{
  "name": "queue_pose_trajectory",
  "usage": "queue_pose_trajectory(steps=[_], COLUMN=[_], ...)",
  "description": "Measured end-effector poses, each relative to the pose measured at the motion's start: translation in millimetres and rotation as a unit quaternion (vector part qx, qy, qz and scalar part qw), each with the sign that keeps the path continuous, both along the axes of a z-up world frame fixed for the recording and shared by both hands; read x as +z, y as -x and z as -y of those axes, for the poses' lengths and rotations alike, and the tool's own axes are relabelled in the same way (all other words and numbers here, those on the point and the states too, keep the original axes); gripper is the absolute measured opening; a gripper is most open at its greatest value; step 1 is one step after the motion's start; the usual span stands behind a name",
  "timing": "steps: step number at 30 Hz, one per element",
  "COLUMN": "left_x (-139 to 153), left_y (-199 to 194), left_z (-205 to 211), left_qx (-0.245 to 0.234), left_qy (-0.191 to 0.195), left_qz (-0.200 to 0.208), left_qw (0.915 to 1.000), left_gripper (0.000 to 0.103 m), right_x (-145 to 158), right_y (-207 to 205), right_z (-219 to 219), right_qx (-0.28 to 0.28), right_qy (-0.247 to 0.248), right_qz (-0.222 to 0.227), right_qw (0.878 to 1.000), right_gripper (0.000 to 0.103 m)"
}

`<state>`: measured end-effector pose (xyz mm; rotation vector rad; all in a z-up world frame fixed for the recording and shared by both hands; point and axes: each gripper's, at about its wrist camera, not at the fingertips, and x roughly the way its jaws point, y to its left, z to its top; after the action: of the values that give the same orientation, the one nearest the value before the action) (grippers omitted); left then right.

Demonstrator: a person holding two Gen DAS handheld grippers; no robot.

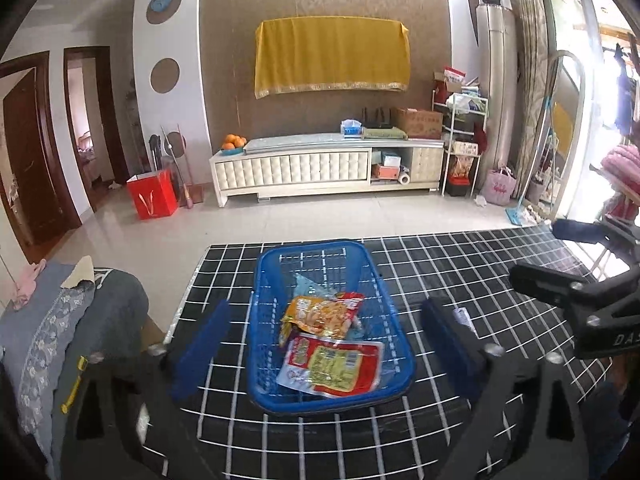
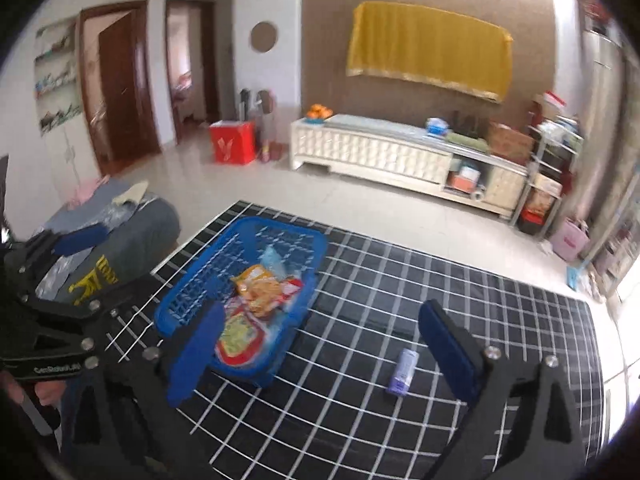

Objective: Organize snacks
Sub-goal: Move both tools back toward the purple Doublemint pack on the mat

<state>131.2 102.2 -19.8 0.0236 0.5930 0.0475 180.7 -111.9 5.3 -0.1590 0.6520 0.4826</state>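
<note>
A blue plastic basket (image 1: 312, 246) (image 2: 192, 294) stands on a table covered with a black cloth with a white grid (image 1: 440, 264) (image 2: 440, 280). In it lie an orange-yellow snack packet (image 1: 320, 316) (image 2: 258, 284), a red and yellow packet (image 1: 332, 368) (image 2: 240, 338) and a pale blue wrapper (image 1: 310, 285) (image 2: 272, 260). My left gripper (image 1: 326, 344) is open above the basket's near end, holding nothing. My right gripper (image 2: 322, 354) is open to the right of the basket. A small purple packet (image 2: 402, 372) lies on the cloth near its right finger.
A grey and blue pile of folded fabric (image 1: 80, 320) (image 2: 120, 256) lies just left of the table. Beyond the table's far edge are a tiled floor, a white TV cabinet (image 1: 320, 164) (image 2: 380, 152) and a red bag (image 1: 152, 198).
</note>
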Motion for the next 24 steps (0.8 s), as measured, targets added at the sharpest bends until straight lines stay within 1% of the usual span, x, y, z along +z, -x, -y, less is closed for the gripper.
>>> queue_pose_trajectory(steps=[2,3,5,7,11,13,16,19,24], left_x=[-1,-1,-6,-12,-32,-45,-59,-67,-76], left_y=[5,6,9,8,6,3,-4,-11,-31], left_z=[8,11,23,35,59,73,91,109,132], left_qx=[0.005,0.004,0.002,-0.004,-0.014,-0.025,-0.034,-0.051,-0.067], left_qy=[0.012,0.016,0.026,0.030,0.036,0.042,0.039,0.036,0.024], left_qz=[0.007,0.007,0.004,-0.002,-0.025,-0.042,-0.060,-0.075,-0.095], left_qw=[0.9999,0.9998,0.9997,0.9995,0.9989,0.9979,0.9968,0.9952,0.9929], left_gripper=[0.103,0.103,0.103,0.103,0.103,0.103,0.103,0.103,0.103], right_x=[-3,-7,-14,-22,-35,-43,-54,-66,-83], right_y=[7,12,15,17,19,19,19,12,-1], right_z=[13,20,34,51,76,89,103,114,135], right_qx=[-0.029,-0.046,-0.065,-0.081,-0.107,-0.110,-0.113,-0.118,-0.127], right_qy=[0.013,0.028,0.034,0.018,0.014,0.011,0.011,0.013,0.001], right_qz=[0.019,0.035,0.041,0.028,0.022,0.010,-0.010,-0.030,-0.062], right_qw=[0.999,0.998,0.996,0.996,0.994,0.994,0.993,0.992,0.990], right_gripper=[0.103,0.103,0.103,0.103,0.103,0.103,0.103,0.103,0.103])
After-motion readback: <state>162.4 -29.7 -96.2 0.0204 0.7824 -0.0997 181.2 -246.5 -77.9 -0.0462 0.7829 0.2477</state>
